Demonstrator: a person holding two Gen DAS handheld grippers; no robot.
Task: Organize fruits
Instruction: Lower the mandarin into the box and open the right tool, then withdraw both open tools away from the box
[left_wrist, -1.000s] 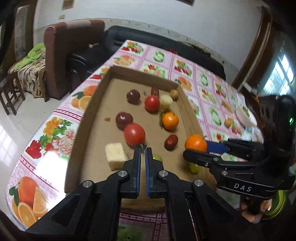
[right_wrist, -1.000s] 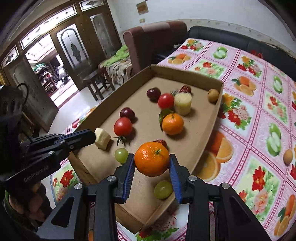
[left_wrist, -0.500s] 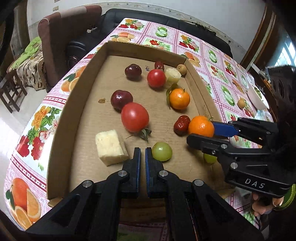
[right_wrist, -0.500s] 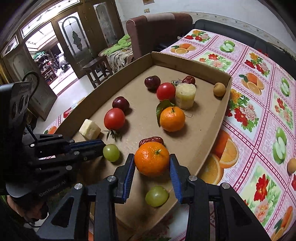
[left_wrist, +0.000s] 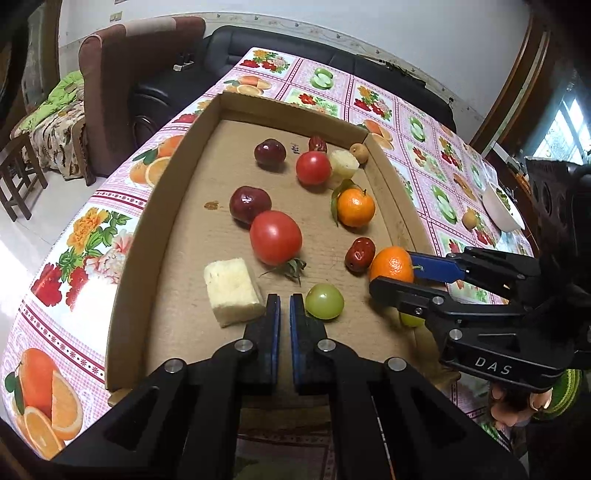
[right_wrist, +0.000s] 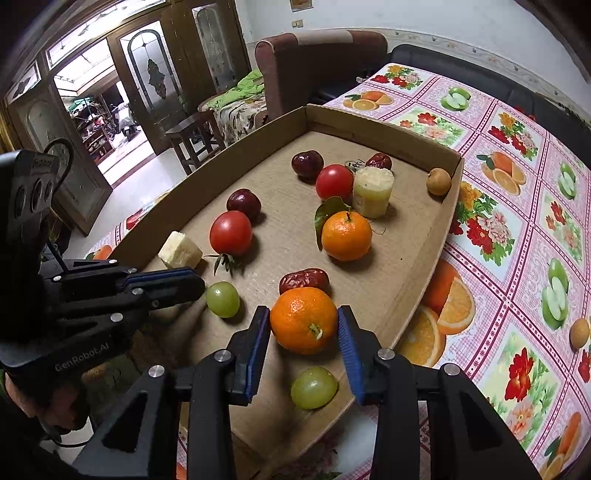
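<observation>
A cardboard tray (right_wrist: 384, 136) (left_wrist: 155, 206) on the table holds the fruit. My right gripper (right_wrist: 303, 328) (left_wrist: 391, 275) holds an orange (right_wrist: 303, 319) (left_wrist: 391, 264) between its pads, low over the tray floor beside a red date (right_wrist: 303, 280). A green grape (right_wrist: 314, 387) lies under it near the front wall. My left gripper (left_wrist: 284, 308) (right_wrist: 192, 284) is shut and empty, between a pale cube (left_wrist: 231, 291) and another green grape (left_wrist: 324, 301). Further in lie two tomatoes (left_wrist: 275, 237), two dark plums (left_wrist: 249, 204), a leafed orange (right_wrist: 346, 235) and a pale cylinder (right_wrist: 372, 191).
A small brown fruit (right_wrist: 438, 181) sits in the tray's far right corner. Another brown fruit (right_wrist: 579, 333) lies on the flowered tablecloth (right_wrist: 517, 221) to the right. A white bowl (left_wrist: 502, 210) stands further along. An armchair (left_wrist: 122, 85) and sofa stand beyond the table's edge.
My right gripper has carried the orange forward and down into the tray, next to the red date. My left gripper has moved forward, between the cube and the grape.
</observation>
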